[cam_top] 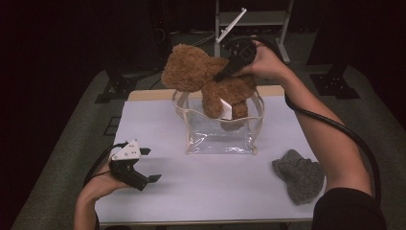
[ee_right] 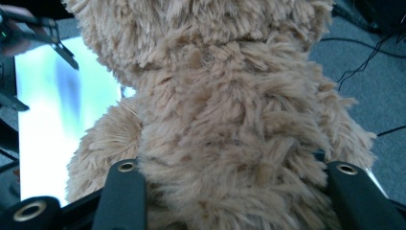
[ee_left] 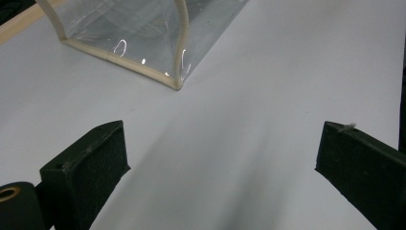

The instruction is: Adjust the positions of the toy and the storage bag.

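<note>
White counter (cam_top: 206,187) below, our right tool (cam_top: 230,67) clamps the teddy bear (cam_top: 206,76); we lower slowly into the clear bag (cam_top: 218,136) (feet first), left tool (cam_top: 143,167) apart.

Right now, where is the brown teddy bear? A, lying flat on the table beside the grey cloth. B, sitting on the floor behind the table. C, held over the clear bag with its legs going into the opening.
C: the right hand-held gripper clamps the teddy bear above the clear bag, its legs inside the opening.
</note>
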Available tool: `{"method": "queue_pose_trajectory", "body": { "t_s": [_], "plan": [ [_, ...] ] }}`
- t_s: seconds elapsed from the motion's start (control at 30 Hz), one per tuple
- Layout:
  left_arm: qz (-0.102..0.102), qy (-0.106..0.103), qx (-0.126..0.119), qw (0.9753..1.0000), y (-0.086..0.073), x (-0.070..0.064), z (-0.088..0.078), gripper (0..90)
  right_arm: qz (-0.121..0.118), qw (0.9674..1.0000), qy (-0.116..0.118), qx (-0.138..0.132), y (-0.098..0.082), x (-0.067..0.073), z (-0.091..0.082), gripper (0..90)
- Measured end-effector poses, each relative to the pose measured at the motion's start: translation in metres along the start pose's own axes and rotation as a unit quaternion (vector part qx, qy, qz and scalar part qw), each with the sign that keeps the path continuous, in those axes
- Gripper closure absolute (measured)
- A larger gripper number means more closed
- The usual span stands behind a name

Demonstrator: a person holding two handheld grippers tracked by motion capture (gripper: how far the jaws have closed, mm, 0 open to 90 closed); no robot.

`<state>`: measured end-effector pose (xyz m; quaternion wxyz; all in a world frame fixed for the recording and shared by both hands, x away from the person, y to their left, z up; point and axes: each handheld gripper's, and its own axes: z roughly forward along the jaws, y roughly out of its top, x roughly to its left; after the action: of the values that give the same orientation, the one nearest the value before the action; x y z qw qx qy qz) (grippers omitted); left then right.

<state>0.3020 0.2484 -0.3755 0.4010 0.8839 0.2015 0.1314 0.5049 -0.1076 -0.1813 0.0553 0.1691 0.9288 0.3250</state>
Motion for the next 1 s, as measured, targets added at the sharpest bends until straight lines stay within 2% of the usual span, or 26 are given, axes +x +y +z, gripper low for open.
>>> {"method": "queue_pose_trajectory", "body": {
  "t_s": [0.17, 0.4, 0.6, 0.8, 1.0],
  "plan": [
    [0.002, -0.002, 0.004, 1.0, -0.001, 0.001, 0.002, 3.0, 0.018, 0.9998, -0.007, 0.006, -0.014, -0.009, 0.006, 47.1],
    [0.001, -0.002, 0.005, 1.0, -0.001, 0.001, 0.001, 3.0, 0.024, 0.9996, -0.015, -0.003, -0.018, -0.017, 0.0, 47.1],
    [0.002, -0.003, 0.004, 1.0, -0.001, 0.0, 0.001, 3.0, 0.024, 0.9996, -0.017, -0.002, -0.02, -0.018, 0.0, 46.9],
    [0.0, -0.003, 0.005, 1.0, -0.001, 0.0, 0.002, 3.0, 0.001, 0.9997, -0.007, 0.023, -0.027, -0.006, 0.015, 46.5],
    [0.001, -0.003, 0.005, 1.0, -0.001, 0.0, 0.002, 2.9, -0.002, 0.9993, 0.007, 0.037, -0.039, -0.001, 0.03, 46.3]
  ]
}}
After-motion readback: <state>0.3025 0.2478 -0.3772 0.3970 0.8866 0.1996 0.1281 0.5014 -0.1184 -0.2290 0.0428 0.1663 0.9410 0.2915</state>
